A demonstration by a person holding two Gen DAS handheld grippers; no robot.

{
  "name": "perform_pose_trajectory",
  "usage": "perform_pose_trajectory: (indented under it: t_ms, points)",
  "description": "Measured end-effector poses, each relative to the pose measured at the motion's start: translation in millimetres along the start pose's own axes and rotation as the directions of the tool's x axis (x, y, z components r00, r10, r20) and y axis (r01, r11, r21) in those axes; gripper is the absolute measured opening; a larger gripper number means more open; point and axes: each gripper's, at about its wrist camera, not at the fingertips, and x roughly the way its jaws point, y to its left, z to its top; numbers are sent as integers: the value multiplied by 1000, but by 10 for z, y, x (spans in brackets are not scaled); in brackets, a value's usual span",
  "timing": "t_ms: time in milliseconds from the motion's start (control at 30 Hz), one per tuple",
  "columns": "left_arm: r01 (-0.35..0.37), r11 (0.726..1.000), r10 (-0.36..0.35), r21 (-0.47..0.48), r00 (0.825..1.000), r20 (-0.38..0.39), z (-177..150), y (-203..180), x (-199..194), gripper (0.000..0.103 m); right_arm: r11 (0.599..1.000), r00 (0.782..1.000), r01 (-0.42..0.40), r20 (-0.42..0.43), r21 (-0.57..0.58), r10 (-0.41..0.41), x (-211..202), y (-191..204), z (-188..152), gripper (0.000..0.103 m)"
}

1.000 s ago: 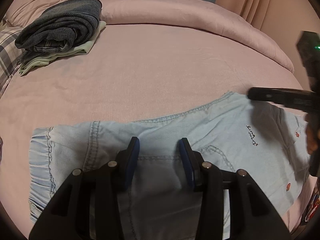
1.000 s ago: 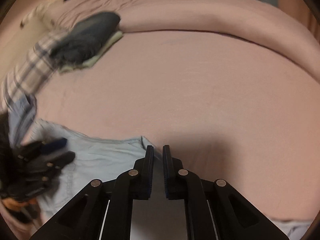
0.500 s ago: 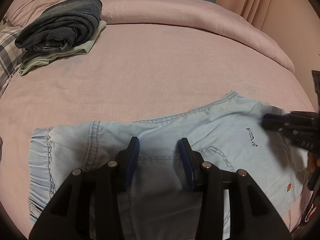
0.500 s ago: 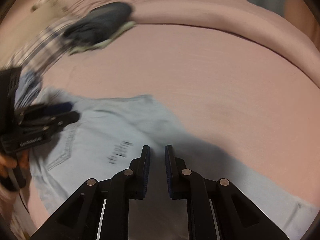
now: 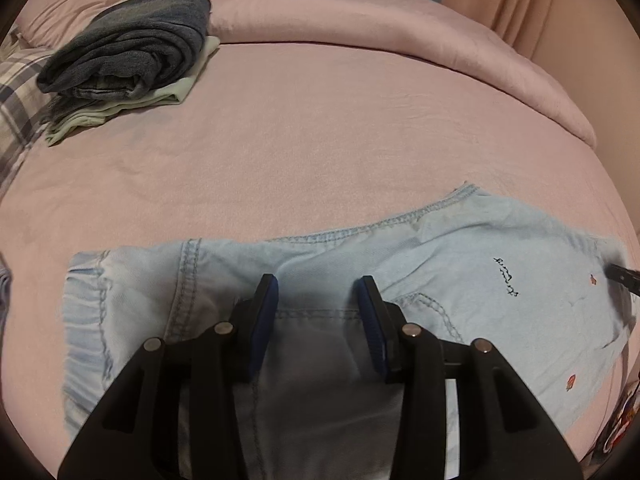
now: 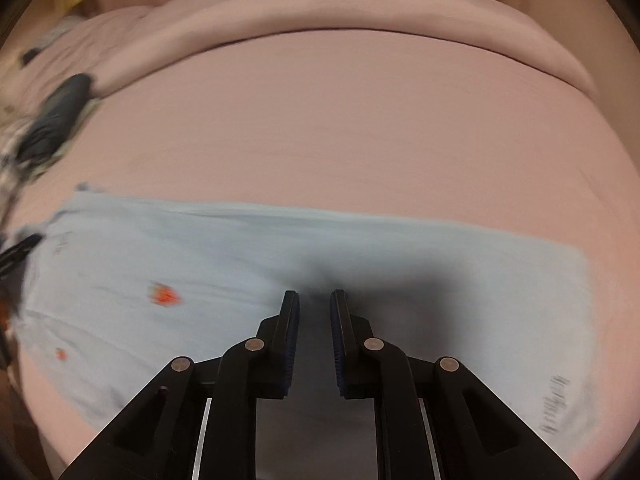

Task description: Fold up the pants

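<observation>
Light blue denim pants (image 5: 460,272) lie flat across the near part of the pink bed (image 5: 320,128), waistband at the left, legs running right. My left gripper (image 5: 318,292) is open and empty, hovering over the seat of the pants. In the right wrist view the pants (image 6: 200,260) stretch across the frame with small red embroidery. My right gripper (image 6: 314,300) hovers over the leg, its jaws a little apart and holding nothing. The right gripper's tip shows at the right edge of the left wrist view (image 5: 624,278).
A stack of folded dark jeans on pale green clothes (image 5: 128,60) sits at the far left of the bed. A plaid pillow (image 5: 16,96) lies beside it. A rolled pink duvet (image 5: 380,20) runs along the far edge, with curtains behind.
My right gripper has swung to the right along the pant legs and its jaws have parted a little. My left gripper has stayed still and open.
</observation>
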Motion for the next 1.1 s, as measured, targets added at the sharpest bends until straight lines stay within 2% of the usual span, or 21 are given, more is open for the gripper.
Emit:
perform_pose_trajectory:
  t_ms: [67, 100, 200, 267, 333, 433, 533, 633, 733, 833, 867, 933, 967, 1033, 1067, 1100]
  points:
    - [-41, 999, 40, 29, 999, 11, -12, -96, -96, 43, 996, 996, 93, 5, 11, -93, -44, -77, -21, 16]
    - [-50, 997, 49, 54, 999, 20, -31, -162, -151, 44, 994, 994, 104, 11, 19, -105, -74, -77, -28, 23]
    - [-14, 994, 10, 108, 999, 43, -118, -384, -307, 47, 1000, 998, -19, 58, -5, 19, -213, 15, -76, 38]
    - [24, 991, -30, 133, 999, 42, -184, -564, -362, 49, 993, 992, -101, 73, -58, 105, -242, 322, -47, 39]
    - [54, 984, -61, 171, 997, 39, -250, -782, -389, 49, 971, 973, -212, 65, -114, 220, -253, 660, -20, 39]
    - [102, 972, -110, 213, 994, 25, -339, -1078, -386, 50, 932, 947, -301, 47, -200, 316, -227, 1095, -21, 39]
    - [131, 961, -133, 244, 991, -8, -426, -1352, -310, 50, 917, 954, -283, 21, -280, 300, -137, 1334, -157, 39]
    - [139, 941, -124, 307, 990, -66, -569, -1612, -181, 50, 926, 970, -236, -9, -294, 245, -80, 1308, -256, 39]
    - [104, 930, -88, 354, 994, -61, -643, -1688, -136, 52, 940, 965, -254, 4, -229, 262, -119, 963, -334, 39]
    - [124, 938, -104, 323, 991, -78, -619, -1624, -124, 56, 975, 978, -204, 30, -83, 207, -189, 313, -351, 39]
    - [126, 940, -106, 316, 991, -80, -617, -1605, -123, 57, 981, 980, -196, 43, 12, 195, -224, -56, -380, 39]
    - [118, 942, -98, 313, 992, -79, -623, -1593, -122, 57, 968, 979, -197, 78, 157, 187, -322, -575, -475, 39]
    - [114, 944, -93, 311, 992, -80, -610, -1591, -132, 57, 960, 985, -164, 95, 226, 146, -393, -832, -541, 39]
    - [111, 949, -90, 295, 993, -82, -609, -1673, -170, 57, 947, 992, -85, 118, 311, 50, -517, -1100, -633, 39]
    - [126, 950, -107, 285, 991, -83, -605, -1736, -184, 57, 928, 989, -89, 145, 363, 39, -602, -1283, -710, 40]
    - [145, 950, -127, 278, 988, -82, -586, -1792, -192, 57, 901, 981, -131, 182, 415, 59, -680, -1438, -791, 40]
